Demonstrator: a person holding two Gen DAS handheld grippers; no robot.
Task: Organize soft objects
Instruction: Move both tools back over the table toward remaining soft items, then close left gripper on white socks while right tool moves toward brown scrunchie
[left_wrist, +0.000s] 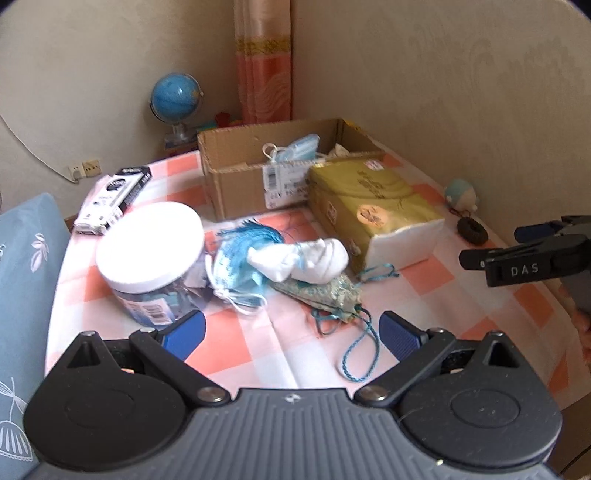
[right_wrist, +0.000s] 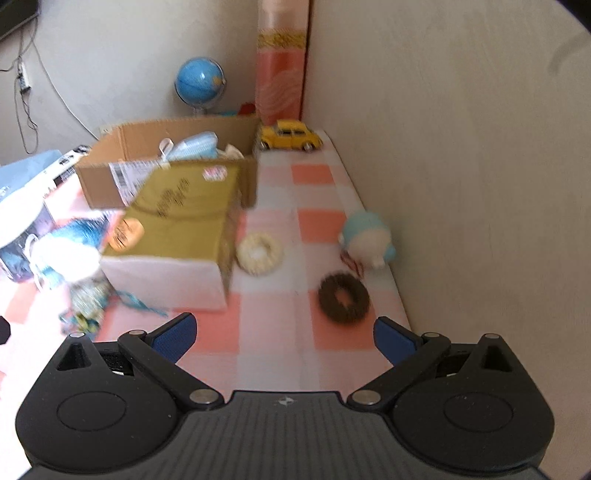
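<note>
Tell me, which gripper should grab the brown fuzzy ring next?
Probably the right gripper. It is open, and the brown fuzzy ring lies just ahead of its fingers. The left gripper faces the white sock pile, with the ring far off to its right.

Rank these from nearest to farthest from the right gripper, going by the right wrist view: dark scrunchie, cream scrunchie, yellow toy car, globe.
From the right gripper, both fingers spread open:
1. Dark scrunchie, just ahead, toward the right.
2. Cream scrunchie, ahead near centre, beside the tissue pack.
3. Yellow toy car, at the table's far edge.
4. Globe, beyond the cardboard box, by the wall.
</note>
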